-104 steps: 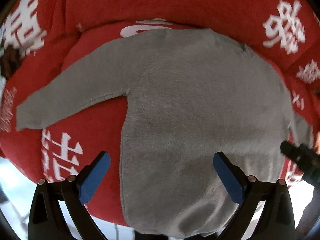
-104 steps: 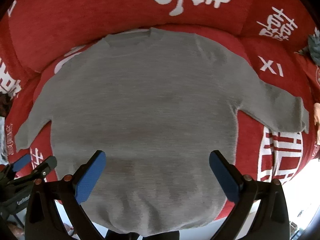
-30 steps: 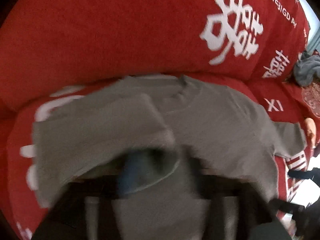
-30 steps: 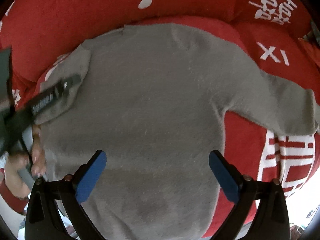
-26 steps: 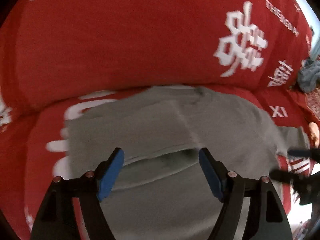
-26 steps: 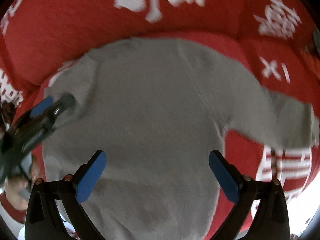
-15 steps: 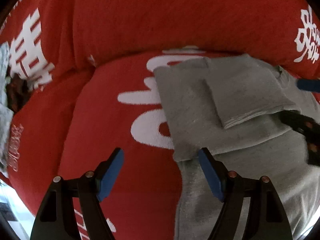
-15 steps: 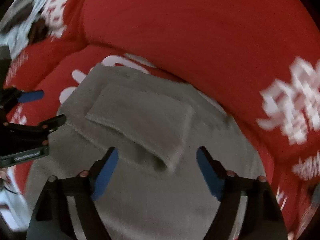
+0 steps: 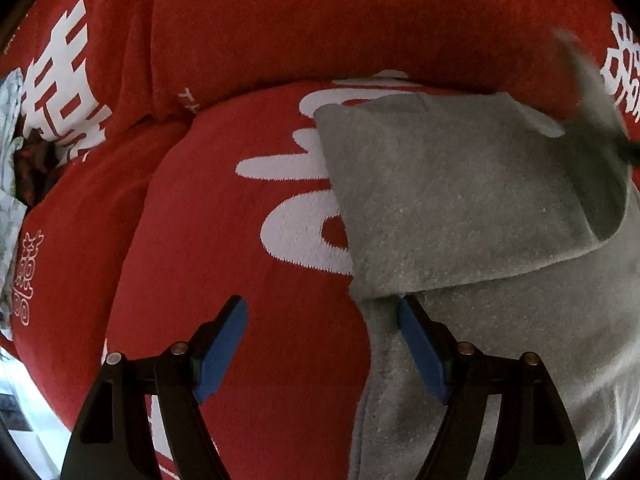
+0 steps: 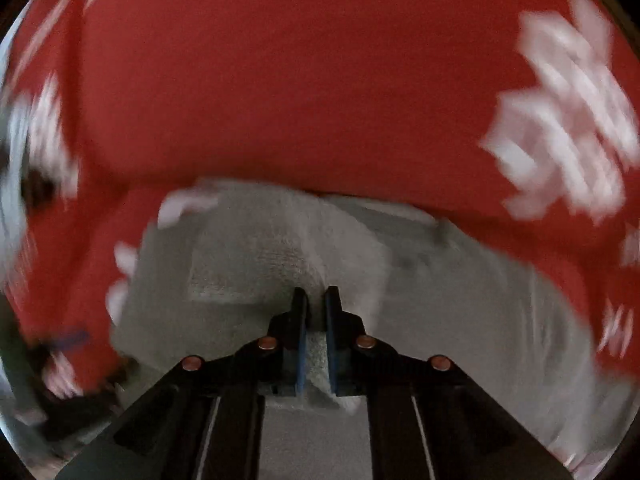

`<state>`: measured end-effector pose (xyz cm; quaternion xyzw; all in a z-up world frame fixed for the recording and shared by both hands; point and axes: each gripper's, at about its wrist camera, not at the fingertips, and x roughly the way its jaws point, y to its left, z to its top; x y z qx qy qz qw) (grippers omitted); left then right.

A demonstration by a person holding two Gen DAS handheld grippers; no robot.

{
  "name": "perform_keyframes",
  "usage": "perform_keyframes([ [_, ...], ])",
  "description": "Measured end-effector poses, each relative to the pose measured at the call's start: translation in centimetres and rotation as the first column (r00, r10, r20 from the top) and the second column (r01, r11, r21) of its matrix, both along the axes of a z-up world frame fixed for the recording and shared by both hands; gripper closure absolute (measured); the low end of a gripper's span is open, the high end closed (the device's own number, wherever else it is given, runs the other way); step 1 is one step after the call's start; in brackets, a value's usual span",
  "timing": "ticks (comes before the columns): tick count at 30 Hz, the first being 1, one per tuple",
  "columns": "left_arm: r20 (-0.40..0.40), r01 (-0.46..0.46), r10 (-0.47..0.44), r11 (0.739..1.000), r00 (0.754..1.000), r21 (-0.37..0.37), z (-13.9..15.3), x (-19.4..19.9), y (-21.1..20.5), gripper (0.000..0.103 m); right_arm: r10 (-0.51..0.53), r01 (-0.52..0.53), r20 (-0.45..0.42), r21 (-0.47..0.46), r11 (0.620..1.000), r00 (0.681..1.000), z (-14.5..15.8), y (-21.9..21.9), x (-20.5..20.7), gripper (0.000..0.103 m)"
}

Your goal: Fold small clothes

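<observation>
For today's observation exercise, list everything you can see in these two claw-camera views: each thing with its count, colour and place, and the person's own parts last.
Sweater: one, grey, on the red seat cushion, one sleeve folded across its chest.
Seat cushion: one, red with white characters, under the sweater.
Back cushion: red with white characters, behind the seat; count unclear.
Pale fabric: one patch, whitish-grey, far left edge of the left wrist view; too small to identify.
Left claw: one, black with blue pads, open, over the sweater's side edge, holding nothing.
Right claw: one, black with blue pads, shut on grey sweater fabric; view blurred.
</observation>
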<state>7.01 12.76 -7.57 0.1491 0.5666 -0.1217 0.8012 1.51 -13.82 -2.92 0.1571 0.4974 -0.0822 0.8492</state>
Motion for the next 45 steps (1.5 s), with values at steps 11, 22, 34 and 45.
perform_keyframes([
  [11,-0.016,-0.067,0.067,0.998,0.998,-0.009,-0.5,1.7,0.9,0.019,-0.399,0.435,-0.180,0.470,0.768,0.899,-6.5,-11.3,-9.3,0.089],
  [22,-0.033,-0.097,0.097,0.995,0.995,-0.001,-0.5,2.2,0.7,0.019,-0.407,0.446,-0.198,0.540,0.714,0.892,-7.8,-12.8,-5.5,0.094],
  [34,-0.078,-0.118,0.111,0.988,0.991,-0.094,-0.9,3.0,3.7,0.015,-0.357,0.411,-0.206,0.518,0.750,0.911,-7.5,-12.6,-9.9,0.097],
  [45,-0.307,-0.156,0.049,0.930,0.950,-0.333,0.3,6.0,4.2,0.015,-0.340,0.396,-0.204,0.519,0.758,0.918,-7.6,-11.9,-9.1,0.095],
])
